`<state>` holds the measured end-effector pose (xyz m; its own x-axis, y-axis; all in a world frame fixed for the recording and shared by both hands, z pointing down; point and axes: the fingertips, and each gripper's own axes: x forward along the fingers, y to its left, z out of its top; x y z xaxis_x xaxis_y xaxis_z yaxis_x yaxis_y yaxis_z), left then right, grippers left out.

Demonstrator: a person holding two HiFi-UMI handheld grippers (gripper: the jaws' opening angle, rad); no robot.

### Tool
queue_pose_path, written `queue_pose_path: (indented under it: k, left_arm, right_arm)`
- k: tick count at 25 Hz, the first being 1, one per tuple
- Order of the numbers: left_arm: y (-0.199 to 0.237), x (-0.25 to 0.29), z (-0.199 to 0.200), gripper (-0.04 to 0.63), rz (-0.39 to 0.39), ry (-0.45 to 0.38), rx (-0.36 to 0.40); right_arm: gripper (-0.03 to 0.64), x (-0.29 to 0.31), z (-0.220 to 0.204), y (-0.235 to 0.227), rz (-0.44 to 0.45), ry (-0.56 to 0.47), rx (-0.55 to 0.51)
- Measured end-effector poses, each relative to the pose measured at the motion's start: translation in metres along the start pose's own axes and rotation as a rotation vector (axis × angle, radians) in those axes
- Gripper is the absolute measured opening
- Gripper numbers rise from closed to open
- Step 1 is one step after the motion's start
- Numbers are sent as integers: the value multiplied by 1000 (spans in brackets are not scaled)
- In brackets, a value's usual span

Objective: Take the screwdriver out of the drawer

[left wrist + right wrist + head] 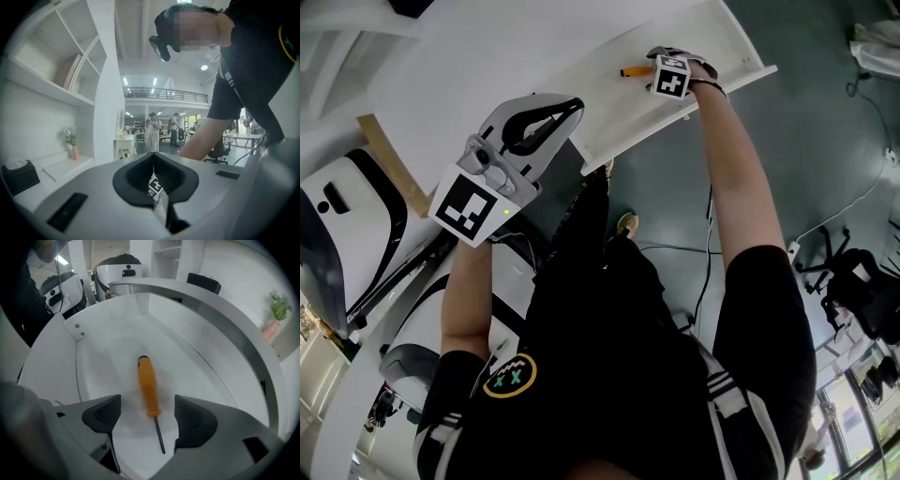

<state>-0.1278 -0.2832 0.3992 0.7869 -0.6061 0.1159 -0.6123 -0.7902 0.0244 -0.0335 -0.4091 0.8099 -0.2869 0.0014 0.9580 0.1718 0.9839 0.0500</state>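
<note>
An orange-handled screwdriver (148, 386) with a dark shaft lies flat on the floor of the open white drawer (105, 357). My right gripper (145, 417) points down into the drawer, open, with a jaw on each side of the handle's lower end and the shaft; neither pad touches it. In the head view the screwdriver (633, 71) shows as an orange tip beside the right gripper (664, 67) inside the drawer (675, 117). My left gripper (567, 108) hangs level in front of the drawer, shut with nothing in it; in its own view the left gripper (153, 185) has its pads together.
A black tissue box (18, 176) and a pink vase with flowers (71, 143) stand on the white shelf unit at left. White rounded machines (337, 234) stand by the desk. Cables (853, 202) trail over the dark floor. People stand far back in the hall.
</note>
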Motion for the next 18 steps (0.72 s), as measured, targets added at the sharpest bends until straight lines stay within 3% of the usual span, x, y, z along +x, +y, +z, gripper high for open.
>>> queue_pose_path:
  k: [5,8,18]
  left_arm:
    - [2,-1,-2,20,-5,2,-1]
    - [2,0,-4,20,-8,3,-2]
    - [2,3,-2,20,-4,3,3]
  right_arm:
    - [375,4,-2,1,29,1,3]
    - [304,4,-1,8,68,2,0]
    - [261,3,-1,10,93,6,8]
